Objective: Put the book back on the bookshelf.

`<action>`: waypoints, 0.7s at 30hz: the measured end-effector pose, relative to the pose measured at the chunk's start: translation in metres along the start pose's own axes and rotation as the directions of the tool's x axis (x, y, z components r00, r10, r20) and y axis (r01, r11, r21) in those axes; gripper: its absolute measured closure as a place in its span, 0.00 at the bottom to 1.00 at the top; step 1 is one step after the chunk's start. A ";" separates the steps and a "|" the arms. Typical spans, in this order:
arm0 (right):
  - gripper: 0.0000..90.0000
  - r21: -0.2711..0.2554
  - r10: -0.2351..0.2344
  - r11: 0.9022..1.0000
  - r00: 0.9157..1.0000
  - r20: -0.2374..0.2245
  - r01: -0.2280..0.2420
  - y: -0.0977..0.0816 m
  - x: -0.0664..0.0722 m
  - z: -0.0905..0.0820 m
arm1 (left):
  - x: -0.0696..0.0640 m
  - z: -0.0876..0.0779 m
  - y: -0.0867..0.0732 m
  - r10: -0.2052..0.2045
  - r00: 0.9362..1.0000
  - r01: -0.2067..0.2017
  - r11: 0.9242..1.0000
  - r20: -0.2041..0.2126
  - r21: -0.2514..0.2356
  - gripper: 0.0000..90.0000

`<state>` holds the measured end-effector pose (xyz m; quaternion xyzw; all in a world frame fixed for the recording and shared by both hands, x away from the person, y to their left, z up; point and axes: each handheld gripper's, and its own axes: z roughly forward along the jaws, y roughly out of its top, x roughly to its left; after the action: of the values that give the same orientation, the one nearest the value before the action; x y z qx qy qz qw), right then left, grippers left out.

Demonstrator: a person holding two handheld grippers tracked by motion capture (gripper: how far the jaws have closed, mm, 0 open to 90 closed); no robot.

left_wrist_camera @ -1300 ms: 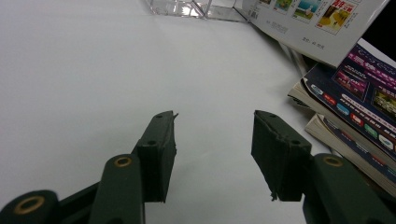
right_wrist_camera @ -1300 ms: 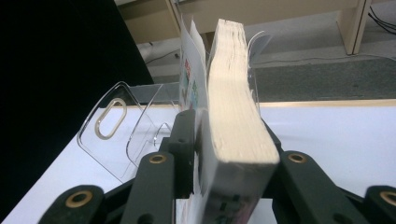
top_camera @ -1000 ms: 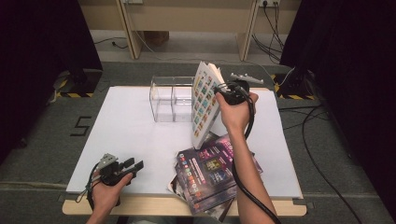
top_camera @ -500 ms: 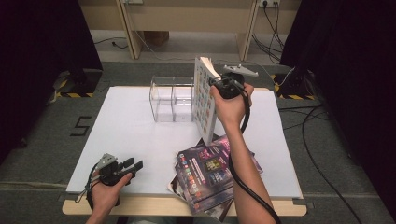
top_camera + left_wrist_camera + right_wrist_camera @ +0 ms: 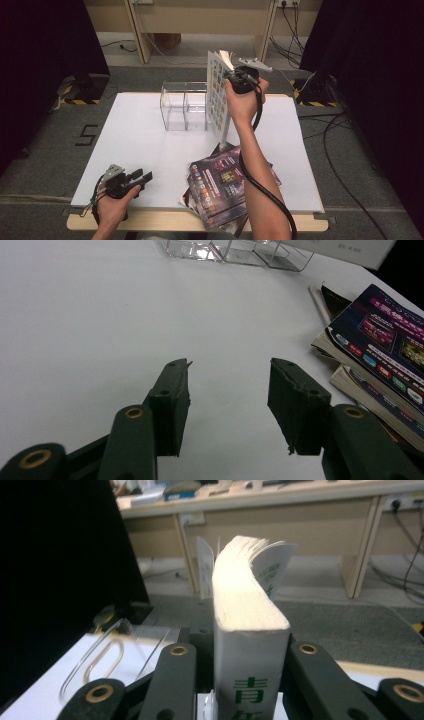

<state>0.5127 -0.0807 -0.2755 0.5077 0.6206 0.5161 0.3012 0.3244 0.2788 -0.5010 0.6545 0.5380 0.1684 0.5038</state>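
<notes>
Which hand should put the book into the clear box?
The right. Its gripper already clamps the book upright, just beside the clear box. The left gripper sits open near the table's front edge, holding nothing.

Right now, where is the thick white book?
In the high view the thick white book hangs upright in the right gripper, above the table's far right part, just right of the clear acrylic holder and beyond the magazine stack.

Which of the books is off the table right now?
The white book clamped upright in the right gripper, raised beside the clear holder. The other books lie stacked flat at the table's near edge.
</notes>
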 end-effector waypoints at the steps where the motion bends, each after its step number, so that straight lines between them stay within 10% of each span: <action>1: 0.83 -0.007 -0.002 1.000 1.000 0.000 0.002 0.002 0.000 0.003 | 0.000 0.000 0.000 -0.002 1.000 0.002 1.000 -0.001 0.000 0.55; 12: 0.82 -0.036 -0.041 0.998 0.998 0.044 0.042 -0.016 0.003 0.031 | 0.002 0.000 0.000 -0.004 1.000 0.004 1.000 0.003 -0.003 0.55; 21: 0.81 0.003 -0.088 0.996 0.996 0.029 0.088 -0.034 0.004 0.011 | -0.001 0.000 -0.001 0.005 1.000 -0.005 1.000 0.007 0.004 0.55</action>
<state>0.5106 -0.0720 -0.3102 0.4876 0.6384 0.4945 0.3319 0.3239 0.2777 -0.5016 0.6574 0.5350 0.1663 0.5040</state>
